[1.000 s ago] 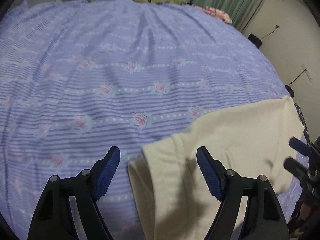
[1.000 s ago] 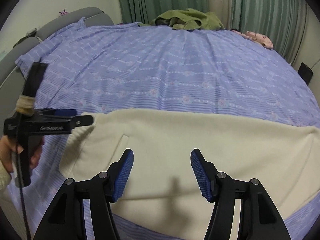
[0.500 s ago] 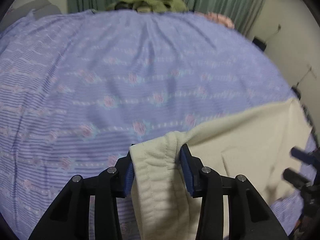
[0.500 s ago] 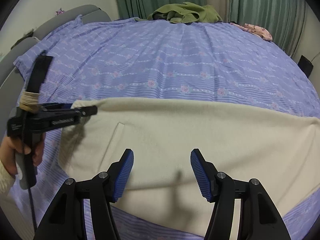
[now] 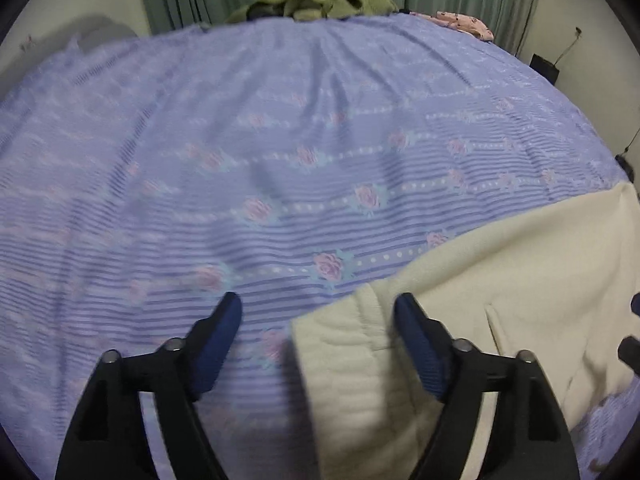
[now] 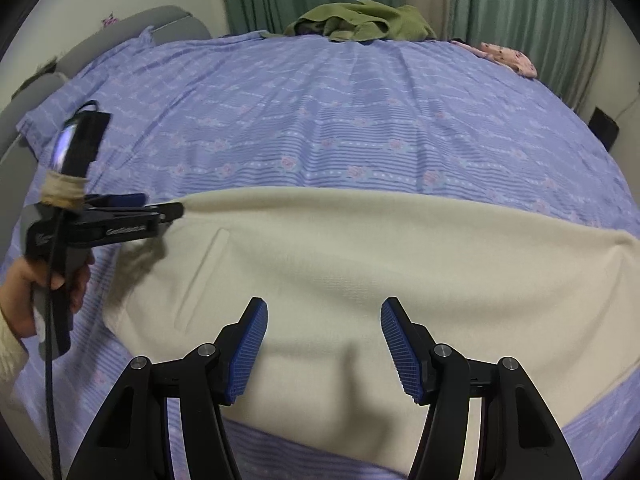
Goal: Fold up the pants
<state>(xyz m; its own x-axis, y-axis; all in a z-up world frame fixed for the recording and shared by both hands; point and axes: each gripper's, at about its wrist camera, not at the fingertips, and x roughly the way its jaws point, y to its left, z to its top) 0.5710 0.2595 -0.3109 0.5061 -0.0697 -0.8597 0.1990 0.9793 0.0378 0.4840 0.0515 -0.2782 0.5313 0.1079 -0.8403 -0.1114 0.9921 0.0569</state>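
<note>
Right wrist view: pants (image 6: 360,264) lie folded lengthwise on the bed (image 6: 320,120); crosswise folds remain, right gripper (image 6: 324,344) and left gripper (image 5: 318,344) both released.

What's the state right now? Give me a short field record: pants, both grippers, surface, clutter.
pants: cream pants spread flat across the near side of the bed, waistband at the left end
left gripper: open, fingers straddle the waistband corner
right gripper: open, above the middle of the pants
surface: purple floral bedsheet
clutter: green garment and pink cloth at far edge
</note>
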